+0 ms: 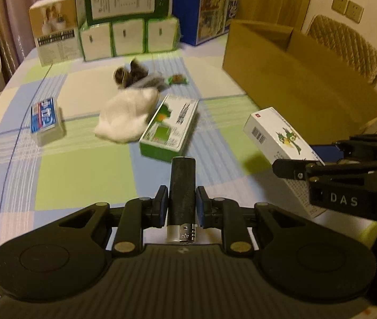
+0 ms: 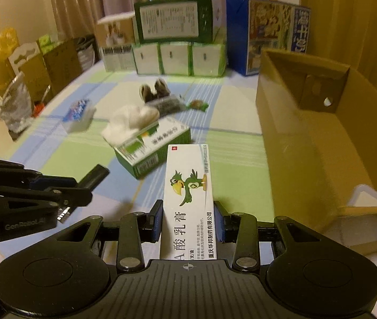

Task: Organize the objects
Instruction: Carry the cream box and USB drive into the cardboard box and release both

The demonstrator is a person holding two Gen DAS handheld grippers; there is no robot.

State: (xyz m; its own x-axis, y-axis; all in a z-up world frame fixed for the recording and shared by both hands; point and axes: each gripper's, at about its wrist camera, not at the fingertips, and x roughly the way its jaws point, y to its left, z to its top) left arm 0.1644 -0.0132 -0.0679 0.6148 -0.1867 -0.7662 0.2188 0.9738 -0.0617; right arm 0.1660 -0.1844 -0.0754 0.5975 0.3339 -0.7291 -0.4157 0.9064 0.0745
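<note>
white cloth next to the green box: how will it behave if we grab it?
The white cloth lies slumped in soft folds, so it will likely be floppy and drape from a pinch. It looks light, probably easy to lift. One edge rests against the green box and dark socks sit close, so dragging might nudge them.

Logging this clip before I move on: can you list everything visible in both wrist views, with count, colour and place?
Lighter: 1, black with silver top, clamped in the left gripper.
Ointment box: 1, white with green bird, clamped in the right gripper.
Green medicine box: 1, green and white, table centre.
Cloth: 1, white, resting against the green medicine box.
Blue pack: 1, blue and white, table left.
Dark furry item: 1, grey-brown, blurred, behind the cloth.
Small wrapper: 1, green, mid-table.
Cardboard box: 1, brown, open, table right.
Stacked cartons: several, green, white, tan, blue, far edge.
Tablecloth: 1, green, blue, white checks.
Left gripper: 1, black, closed.
Right gripper: 1, black, closed.
</note>
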